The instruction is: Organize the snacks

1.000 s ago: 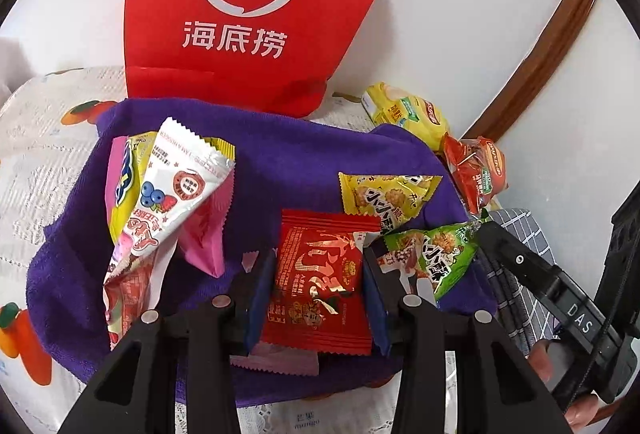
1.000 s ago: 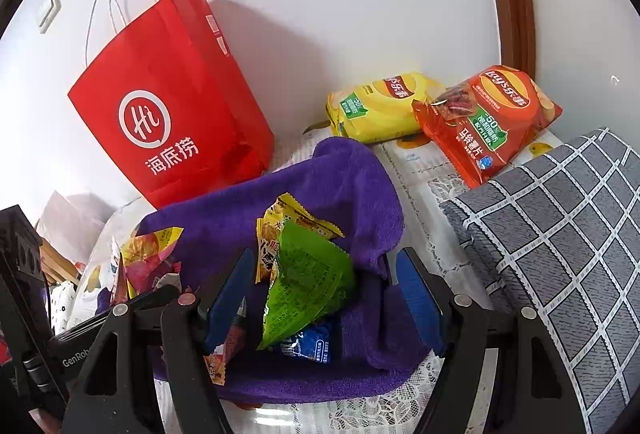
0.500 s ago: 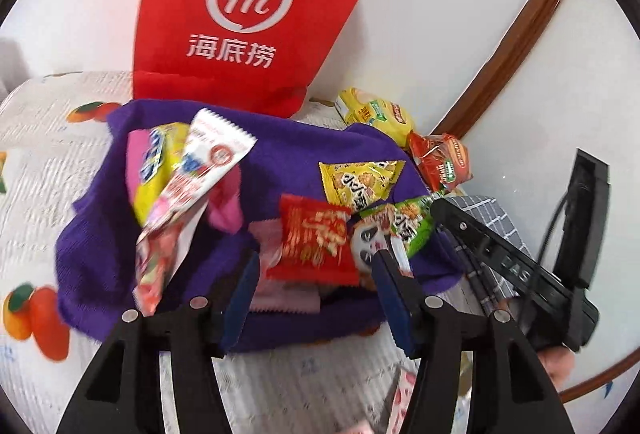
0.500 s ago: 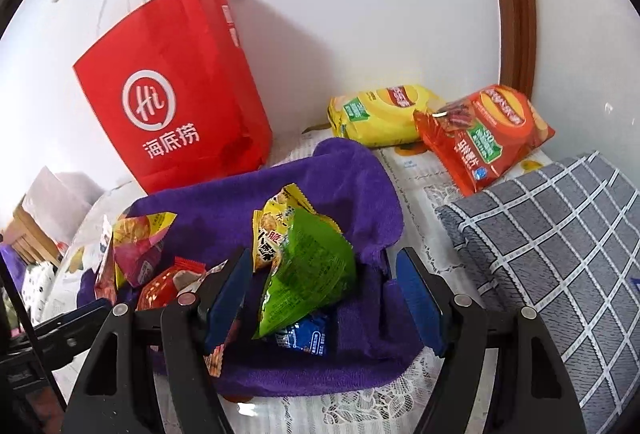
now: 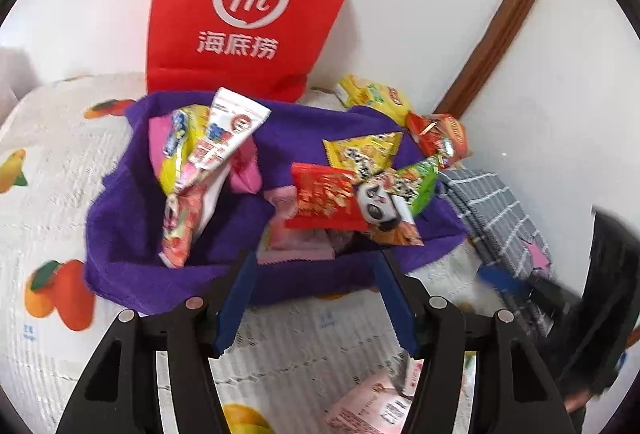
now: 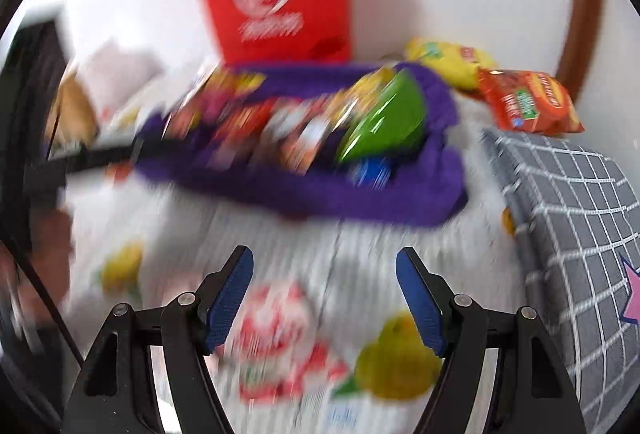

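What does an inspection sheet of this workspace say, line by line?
Surface: white fruit-print cloth.
Job's things: snack packets heaped on purple towel; red packet and green packet on top.
Clutter: yellow chip bag, orange chip bag, pink packet off the towel.
Tongs: left tongs open, empty; right tongs open, empty.
Cables: thin dark line at left edge, blurred.
Surroundings: red paper bag, white wall, grey checked cushion.

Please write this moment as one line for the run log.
left gripper: open, empty, before purple towel | right gripper: open, empty, view blurred | red packet: on towel with other snacks | red bag: upright behind
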The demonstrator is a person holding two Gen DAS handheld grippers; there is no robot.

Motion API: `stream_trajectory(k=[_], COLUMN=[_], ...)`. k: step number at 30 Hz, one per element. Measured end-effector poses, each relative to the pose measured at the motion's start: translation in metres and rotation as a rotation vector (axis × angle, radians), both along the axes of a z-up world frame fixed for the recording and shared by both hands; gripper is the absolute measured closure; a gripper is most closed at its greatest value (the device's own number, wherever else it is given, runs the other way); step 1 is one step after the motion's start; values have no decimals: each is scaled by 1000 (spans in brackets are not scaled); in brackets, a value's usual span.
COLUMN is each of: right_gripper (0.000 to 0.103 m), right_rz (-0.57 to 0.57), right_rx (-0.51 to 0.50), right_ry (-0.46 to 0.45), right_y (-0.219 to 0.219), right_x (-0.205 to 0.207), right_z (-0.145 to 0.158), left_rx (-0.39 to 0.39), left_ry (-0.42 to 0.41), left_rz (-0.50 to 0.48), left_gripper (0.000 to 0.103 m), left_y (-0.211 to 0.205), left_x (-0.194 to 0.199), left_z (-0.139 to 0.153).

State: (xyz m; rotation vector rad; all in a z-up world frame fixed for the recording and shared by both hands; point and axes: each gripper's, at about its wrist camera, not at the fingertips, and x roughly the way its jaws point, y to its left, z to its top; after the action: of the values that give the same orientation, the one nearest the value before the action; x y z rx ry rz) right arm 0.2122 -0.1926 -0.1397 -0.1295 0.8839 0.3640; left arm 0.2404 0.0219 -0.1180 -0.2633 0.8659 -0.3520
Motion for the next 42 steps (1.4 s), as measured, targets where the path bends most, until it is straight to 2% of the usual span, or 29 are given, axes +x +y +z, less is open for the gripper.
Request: stream_trajectory(k=[4, 11, 21, 23, 24, 25, 30, 37, 42], right_gripper=[30, 30, 25, 27, 40, 44, 47, 46, 45], right_rz=[51, 52, 6, -9, -20, -27, -66, -176, -238], right_rx=[-74, -111, -63, -65, -64, -62, -52, -54, 5], right_ry=[26, 74, 76, 57, 40, 24, 14, 4, 12], right_y=[9, 8, 6, 7, 7, 7, 1, -35, -58], right_x=[-26, -34, -9, -8, -9, -11, -15, -29, -31], right_z=[-15, -32, -39, -40, -39, -38, -37, -37, -38], left_rx=[-8, -42, -79, -77, -75, -73, -51, -32, -21], left_ry=[-25, -23, -6, -3, -4, -5, 5, 37, 133], left_rz=[-5, -23, -29, -28, -28, -28, -28, -41, -34], left_gripper=[44, 43, 43, 43, 43, 43, 42, 42, 42], left_y=[-1, -1, 3, 3, 3, 3, -1, -13, -15], left_x=[-6, -9, -7, -7, -7, -8, -7, -23, -46], left_z=[7, 11, 12, 12, 12, 12, 9, 0, -18])
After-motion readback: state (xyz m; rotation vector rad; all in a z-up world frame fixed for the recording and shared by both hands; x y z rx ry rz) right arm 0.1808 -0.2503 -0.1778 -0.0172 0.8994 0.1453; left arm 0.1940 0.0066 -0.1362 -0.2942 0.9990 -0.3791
